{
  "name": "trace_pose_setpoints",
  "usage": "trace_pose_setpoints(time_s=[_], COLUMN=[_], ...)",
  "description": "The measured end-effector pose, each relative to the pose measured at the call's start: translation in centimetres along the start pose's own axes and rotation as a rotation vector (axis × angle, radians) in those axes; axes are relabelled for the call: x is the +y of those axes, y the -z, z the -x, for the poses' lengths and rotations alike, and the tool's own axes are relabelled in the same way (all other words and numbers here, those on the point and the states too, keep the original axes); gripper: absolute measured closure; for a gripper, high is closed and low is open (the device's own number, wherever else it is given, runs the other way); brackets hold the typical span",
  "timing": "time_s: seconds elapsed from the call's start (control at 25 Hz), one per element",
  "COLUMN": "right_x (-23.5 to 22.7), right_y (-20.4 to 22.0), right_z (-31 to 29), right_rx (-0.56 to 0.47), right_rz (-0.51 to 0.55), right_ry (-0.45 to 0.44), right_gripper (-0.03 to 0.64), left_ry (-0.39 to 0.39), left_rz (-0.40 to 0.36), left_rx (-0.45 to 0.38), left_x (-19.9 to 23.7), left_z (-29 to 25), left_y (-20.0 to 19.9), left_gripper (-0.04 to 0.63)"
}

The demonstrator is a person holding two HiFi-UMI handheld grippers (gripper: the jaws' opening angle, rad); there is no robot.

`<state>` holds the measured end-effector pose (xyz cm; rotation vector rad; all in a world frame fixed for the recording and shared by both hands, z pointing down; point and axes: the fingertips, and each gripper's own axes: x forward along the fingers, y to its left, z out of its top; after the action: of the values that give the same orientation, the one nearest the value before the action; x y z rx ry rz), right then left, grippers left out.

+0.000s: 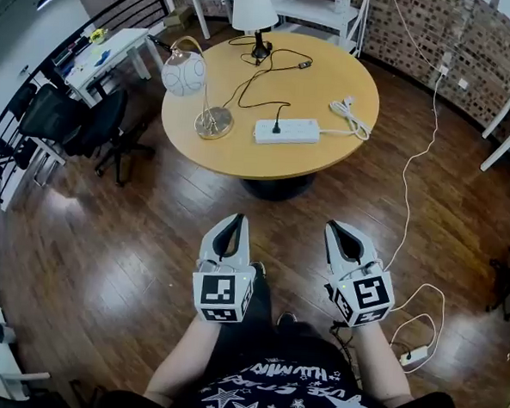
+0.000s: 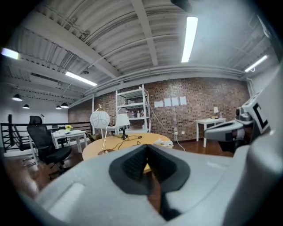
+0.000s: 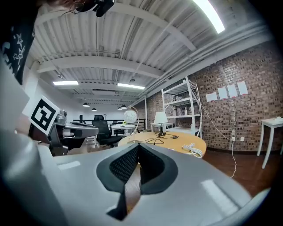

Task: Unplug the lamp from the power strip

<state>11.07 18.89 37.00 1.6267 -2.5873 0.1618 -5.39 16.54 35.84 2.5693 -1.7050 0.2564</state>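
Holding left gripper [image 1: 232, 218] and right gripper [image 1: 336, 227] pressed together, empty, risking dragging the unbraced power strip [image 1: 298, 131] when yanking the plug [image 1: 277, 127].

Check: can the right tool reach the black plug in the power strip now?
Probably not yet: the right tool hangs shut over the floor, short of the table. Nothing blocks the way to the plug; step closer.

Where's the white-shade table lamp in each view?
Head view: white-shade lamp at top centre, at the far edge of the round table.
Left gripper view: left of centre, just right of the globe lamp.
Right gripper view: near centre, again right of the globe lamp.
Shared landmark: the globe lamp, at the table's left edge in the head view.
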Motion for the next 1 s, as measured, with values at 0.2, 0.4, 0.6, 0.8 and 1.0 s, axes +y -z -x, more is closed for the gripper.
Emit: trace_pose_setpoints(time_s=[0.2,0.4,0.6,0.8,1.0], right_x=[-0.9,-1.8,-3.5,-4.8,-5.7], right_y=[0.6,0.6,0.6,-0.1,0.0], right_z=[-0.6,-3.1,-8.0,-13.4,-18.7], right_rx=[0.018,0.029,0.026,0.031,0.049], right_rz=[-0.005,0.006,-0.012,-0.009,-0.009], right_ry=[0.024,0.031,0.045,0.078,0.105], right_gripper=[0.609,0.607,0.608,0.607,0.607], left_ry=[0.026,0.043,0.061,0.091,0.132], left_rz=[-0.002,0.008,0.014,-0.007,-0.034], left_rx=[-0.009,-0.003,-0.002,-0.012,-0.011], left_x=[0.1,1.5,4.3,7.4,10.1], left_z=[-1.8,-4.9,-9.8,-14.9,-19.5], left_y=[0.1,0.7,1.1,0.9,1.1], left_gripper=[0.594,0.593,0.594,0.594,0.594])
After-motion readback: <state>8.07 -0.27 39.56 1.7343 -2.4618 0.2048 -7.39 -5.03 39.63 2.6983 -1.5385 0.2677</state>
